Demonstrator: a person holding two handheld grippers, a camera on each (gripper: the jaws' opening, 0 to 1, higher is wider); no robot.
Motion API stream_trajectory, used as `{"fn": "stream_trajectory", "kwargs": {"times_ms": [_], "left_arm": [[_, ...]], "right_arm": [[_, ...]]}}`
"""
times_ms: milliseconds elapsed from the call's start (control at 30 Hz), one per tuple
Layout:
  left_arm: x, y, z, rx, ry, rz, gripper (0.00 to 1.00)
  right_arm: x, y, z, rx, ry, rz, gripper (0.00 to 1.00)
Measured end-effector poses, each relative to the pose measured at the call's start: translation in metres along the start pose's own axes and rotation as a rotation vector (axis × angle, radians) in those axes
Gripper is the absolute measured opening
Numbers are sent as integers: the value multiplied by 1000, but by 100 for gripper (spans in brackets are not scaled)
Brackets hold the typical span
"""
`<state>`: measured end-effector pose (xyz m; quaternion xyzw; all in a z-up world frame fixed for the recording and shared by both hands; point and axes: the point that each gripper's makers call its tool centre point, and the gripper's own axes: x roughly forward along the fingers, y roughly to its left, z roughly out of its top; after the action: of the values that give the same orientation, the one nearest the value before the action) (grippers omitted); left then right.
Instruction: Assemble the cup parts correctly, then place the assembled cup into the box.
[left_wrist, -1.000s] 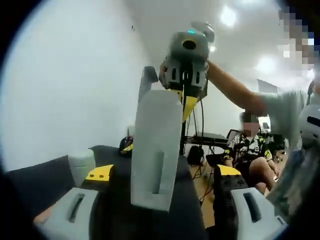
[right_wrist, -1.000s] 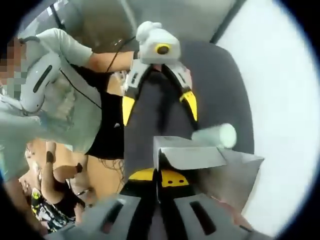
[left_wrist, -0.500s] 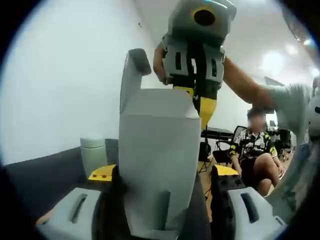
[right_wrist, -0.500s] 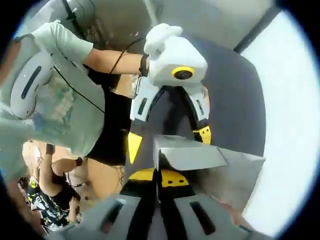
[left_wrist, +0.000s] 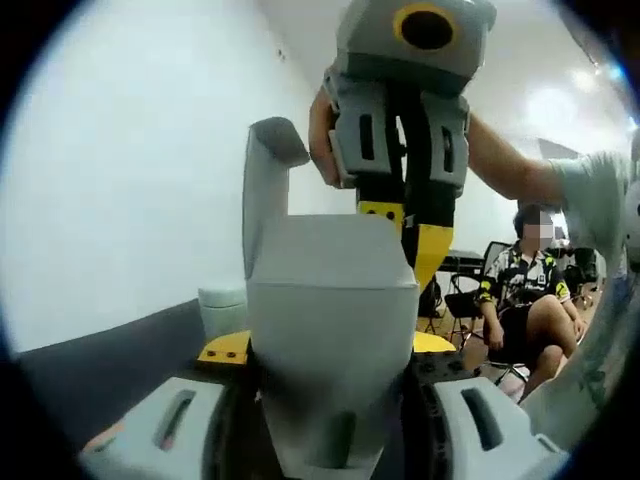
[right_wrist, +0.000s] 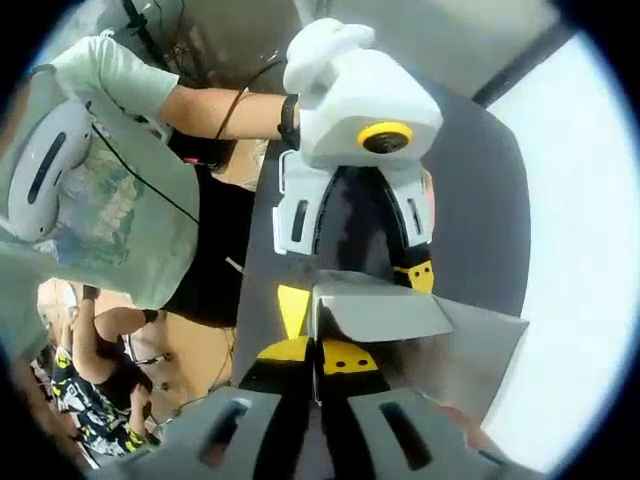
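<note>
Box: grey box (right_wrist: 420, 340), flaps open, held up off the dark table (right_wrist: 480, 200). One tall flap with a bent tab stands at its far left corner in the left gripper view.

Right gripper (right_wrist: 320, 352): my jaws are pressed together on a thin edge of the box, and this pinch carries it.

Left gripper (right_wrist: 355, 292): jaws spread wide, one to each side of the box. In the left gripper view the box sits right between them, close to both pads. I cannot tell whether either pad touches yet.

Key relation: the box lies straight ahead of the left jaws and its upright walls run along them. The two grippers face each other across it, right on the far edge and left on the near side. Judged from this, closing the left jaws would take the box by its side walls.

Cup: a white cup part (left_wrist: 222, 308) stands upright on the table, left of the box and farther off, apart from both grippers. The left gripper is nearer to it. I see no sign it is assembled or boxed yet.

Surroundings: white wall (left_wrist: 120, 200) on the left, a seated person (left_wrist: 520, 300) far right.

Risk: thin flaps may buckle under a one-edge pinch.
</note>
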<state>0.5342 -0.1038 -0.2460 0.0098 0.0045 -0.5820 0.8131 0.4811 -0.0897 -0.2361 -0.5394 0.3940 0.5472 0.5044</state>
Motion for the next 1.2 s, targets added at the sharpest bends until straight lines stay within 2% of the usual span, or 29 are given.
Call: {"fn": "stream_trajectory", "kwargs": {"times_ms": [167, 233, 333, 467, 600, 700, 767, 800, 900, 967, 1067, 1133, 1200], "left_arm": [[-4, 11, -1, 17, -8, 31, 51], [-6, 18, 3, 16, -37, 56, 51], [-8, 24, 7, -2, -62, 58, 51], [-8, 29, 7, 3, -50, 54, 51], [-9, 35, 11, 4, -57, 55, 51], [-10, 40, 9, 5, -54, 63, 51], [-10, 44, 6, 1, -53, 66, 51], [-10, 45, 4, -2, -53, 66, 51], [-9, 47, 0, -1, -52, 64, 51], [-10, 49, -3, 0, -49, 63, 51], [-10, 48, -5, 14, -54, 53, 51], [-10, 47, -8, 24, -58, 46, 51], [-9, 47, -15, 24, -34, 43, 51]], "right_arm": [[3, -12, 4, -13, -21, -71, 1], [-1, -20, 6, 3, -42, -123, 3], [-12, -23, 2, 58, -58, -132, 14], [-33, -23, -1, 82, -112, -136, 16], [-65, -24, 4, 120, -307, -169, 20], [-82, -26, -7, 135, -418, -223, 30], [-94, -29, -15, 201, -522, -264, 31], [-98, -31, -20, 207, -574, -299, 31], [-102, -35, -46, 265, -686, -405, 34], [-101, -39, -60, 314, -746, -451, 35], [-96, -51, -85, 421, -861, -534, 38], [-93, -66, -102, 511, -945, -621, 43], [-87, -79, -118, 609, -1020, -697, 44]]}}
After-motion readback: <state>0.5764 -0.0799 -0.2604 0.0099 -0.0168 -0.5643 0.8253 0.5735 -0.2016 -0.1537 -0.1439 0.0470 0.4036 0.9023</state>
